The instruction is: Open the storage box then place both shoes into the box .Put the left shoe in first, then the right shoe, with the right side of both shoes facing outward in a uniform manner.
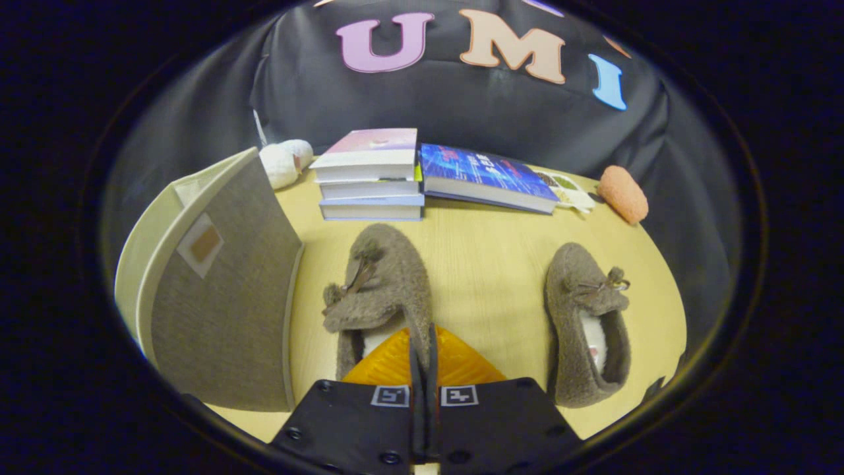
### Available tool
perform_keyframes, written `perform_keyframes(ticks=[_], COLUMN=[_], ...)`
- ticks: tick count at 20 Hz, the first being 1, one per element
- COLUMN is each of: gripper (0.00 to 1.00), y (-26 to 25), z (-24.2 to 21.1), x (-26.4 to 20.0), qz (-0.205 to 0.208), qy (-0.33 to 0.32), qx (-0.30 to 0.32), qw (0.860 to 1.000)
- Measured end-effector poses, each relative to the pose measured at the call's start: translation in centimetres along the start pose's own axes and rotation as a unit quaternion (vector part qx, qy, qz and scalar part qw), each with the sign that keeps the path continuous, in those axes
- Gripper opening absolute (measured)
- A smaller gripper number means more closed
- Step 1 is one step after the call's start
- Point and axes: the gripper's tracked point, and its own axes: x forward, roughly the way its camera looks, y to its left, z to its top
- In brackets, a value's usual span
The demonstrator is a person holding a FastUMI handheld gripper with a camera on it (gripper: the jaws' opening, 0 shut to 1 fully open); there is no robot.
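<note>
My hand-held gripper (422, 356) is closed on nothing, right over the heel of the left shoe (379, 290), whose toe points away toward the books (370, 175), with the storage box (217, 290) beside it.

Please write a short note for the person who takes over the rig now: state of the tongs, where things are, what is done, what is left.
Tongs: closed together, holding nothing, tips over the heel of the left shoe.
Right shoe: on the table, apart from the other one.
Storage box: beside the left shoe, its lid looks closed.
Done: nothing yet.
Left: open box, put in left shoe, then right shoe, right sides facing outward.
</note>
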Motion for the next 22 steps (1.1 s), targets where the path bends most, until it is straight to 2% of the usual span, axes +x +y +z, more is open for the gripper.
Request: perform_keyframes(ticks=[3,5,11,14,18,22], gripper=[0.03,0.03,0.03,0.03,0.04,0.04], y=[-0.2,-0.1,2.5,6.7,13.4,18.5], z=[1.2,2.4,9.2,12.2,13.1,10.4], x=[-1.9,-3.6,-10.7,-13.8,-14.6,-12.2], qz=[-0.002,0.005,0.066,0.126,0.207,0.219], qy=[-0.014,-0.020,-0.071,-0.084,-0.046,0.026], qx=[0.001,0.031,0.107,0.133,0.178,0.171], qw=[1.000,0.999,0.990,0.979,0.961,0.960])
